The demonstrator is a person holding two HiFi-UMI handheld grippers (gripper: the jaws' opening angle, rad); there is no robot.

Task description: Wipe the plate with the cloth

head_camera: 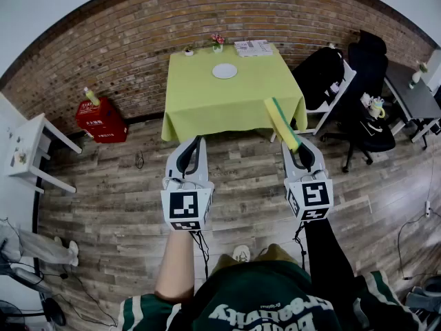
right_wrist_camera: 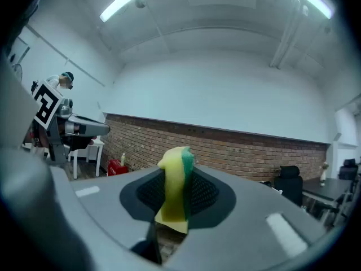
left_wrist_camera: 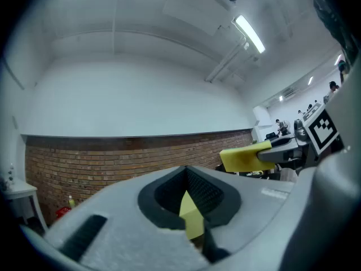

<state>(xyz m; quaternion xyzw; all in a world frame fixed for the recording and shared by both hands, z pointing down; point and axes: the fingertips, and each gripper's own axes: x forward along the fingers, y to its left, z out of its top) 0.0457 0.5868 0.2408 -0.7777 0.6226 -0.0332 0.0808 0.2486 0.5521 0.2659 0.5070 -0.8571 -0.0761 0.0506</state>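
A white plate (head_camera: 224, 70) lies toward the far side of a table under a yellow-green tablecloth (head_camera: 207, 105), well ahead of both grippers. My right gripper (head_camera: 298, 145) is shut on a yellow sponge cloth with a green face (head_camera: 282, 121), held in the air short of the table's near right corner. In the right gripper view the sponge cloth (right_wrist_camera: 174, 191) stands upright between the jaws. My left gripper (head_camera: 195, 142) hovers level with the right one over the wooden floor, its jaws together and holding nothing. From the left gripper view the sponge cloth (left_wrist_camera: 243, 157) shows at the right.
On the table's far edge are a small flower vase (head_camera: 218, 41), papers (head_camera: 252, 47) and a little cup (head_camera: 188, 52). A red crate (head_camera: 100, 121) sits by the brick wall at left, near a white side table (head_camera: 27, 150). Black chairs (head_camera: 331, 74) and a desk (head_camera: 413, 95) crowd the right.
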